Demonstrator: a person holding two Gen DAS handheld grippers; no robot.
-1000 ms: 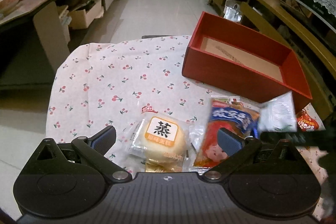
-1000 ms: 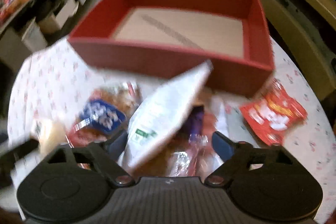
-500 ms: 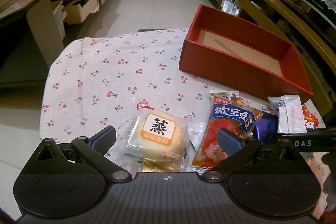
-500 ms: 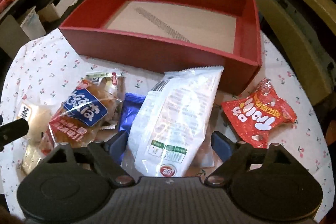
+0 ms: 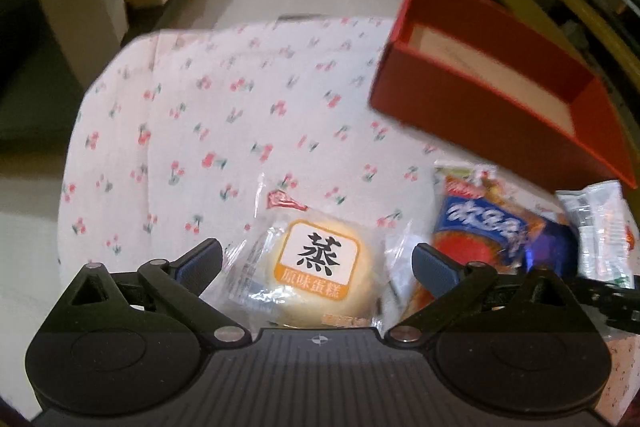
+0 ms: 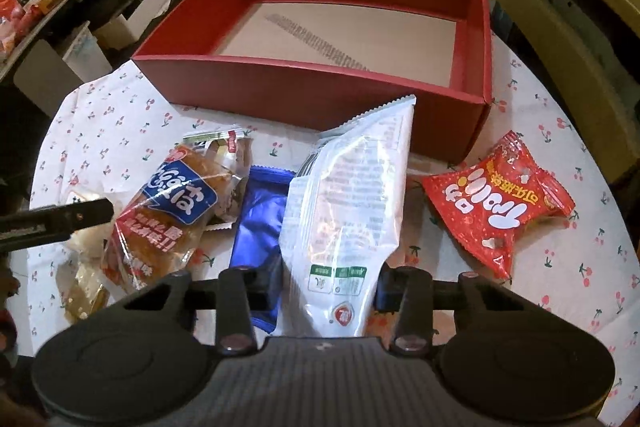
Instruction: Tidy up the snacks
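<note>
Right wrist view: right hand-held gripper (image 6: 326, 293) clamps white snack packet (image 6: 348, 211).

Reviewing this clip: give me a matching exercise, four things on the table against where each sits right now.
Things:
1. white packet
2. steamed cake
3. red candy bag
4. red box

Places:
A. between the open fingers of the left gripper
B. lying alone by the box's near right corner
C. behind all the snacks, nothing inside
D. clamped near its bottom end by the right gripper

Pairs: 1-D, 2-A, 3-B, 4-C
</note>
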